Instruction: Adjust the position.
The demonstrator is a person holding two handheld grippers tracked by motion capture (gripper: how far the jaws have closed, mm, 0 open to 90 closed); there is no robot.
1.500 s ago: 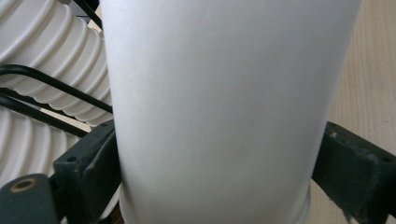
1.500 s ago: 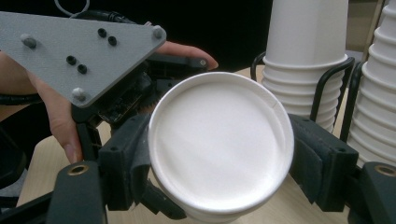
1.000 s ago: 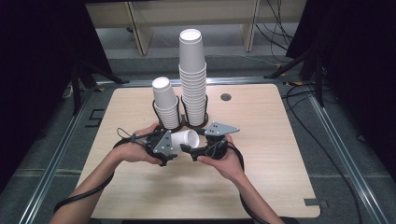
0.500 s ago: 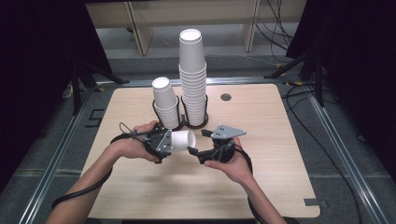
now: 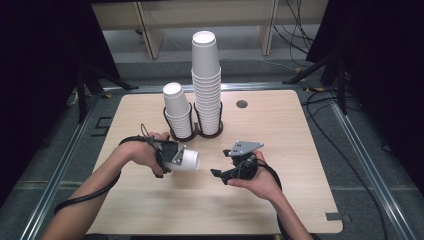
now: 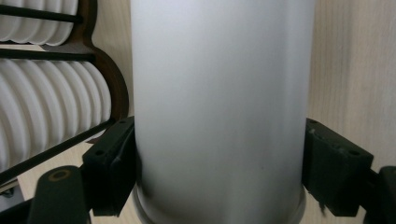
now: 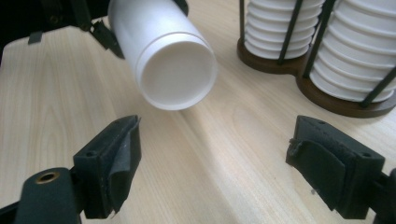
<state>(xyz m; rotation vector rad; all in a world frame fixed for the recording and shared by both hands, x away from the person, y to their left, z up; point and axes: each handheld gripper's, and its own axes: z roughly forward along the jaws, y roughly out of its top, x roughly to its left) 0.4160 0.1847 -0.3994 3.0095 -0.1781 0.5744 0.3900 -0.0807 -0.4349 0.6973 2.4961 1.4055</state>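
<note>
A single white paper cup (image 5: 190, 160) lies on its side in the air just above the wooden table (image 5: 280, 135), with my left gripper (image 5: 181, 158) shut on it. In the left gripper view the cup's wall (image 6: 219, 93) fills the space between the two jaws of the left gripper (image 6: 219, 175). My right gripper (image 5: 218, 173) hangs open to the cup's right, a short gap away. In the right gripper view the cup (image 7: 163, 51) points its bottom end at the camera, above and left of the wide-open right gripper (image 7: 215, 161).
A dark wire holder (image 5: 200, 133) at the table's middle back carries a short stack of cups (image 5: 177, 112) and a tall stack (image 5: 206, 82). A round cable hole (image 5: 242, 104) lies behind on the right. Black cables trail from both grippers.
My right gripper has drawn back to the right, away from the cup it was up against. The left gripper has moved a little left and toward me with the cup.
</note>
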